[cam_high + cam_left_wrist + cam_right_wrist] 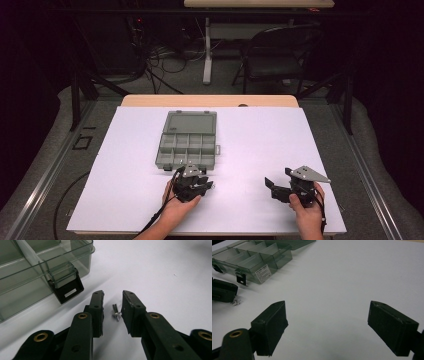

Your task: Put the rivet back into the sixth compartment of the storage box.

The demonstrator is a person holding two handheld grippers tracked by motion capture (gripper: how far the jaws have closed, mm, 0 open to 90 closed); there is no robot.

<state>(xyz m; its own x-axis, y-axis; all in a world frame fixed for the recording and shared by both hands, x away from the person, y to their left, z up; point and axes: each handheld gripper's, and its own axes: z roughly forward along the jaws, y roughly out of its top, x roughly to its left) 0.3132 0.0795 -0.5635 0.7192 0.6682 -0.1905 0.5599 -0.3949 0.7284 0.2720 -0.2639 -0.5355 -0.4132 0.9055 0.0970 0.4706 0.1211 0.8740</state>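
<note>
On the white counter (260, 140), the left tongs (112, 305) straddle a small silver screw (115, 313), pads not yet touching; centre before pinching. Right tongs (327, 322) gape, idle. Beyond, the smoky-grey clear plastic compartment box (187, 145) waits open.

White table (280, 150): compartment box (187, 142), small screw (116, 313) on it.

Left gripper (112, 305) low over the white table (160, 277), jaws flanking a small screw (116, 313), not yet pinching, clear organizer box (37, 272) just beside
</note>
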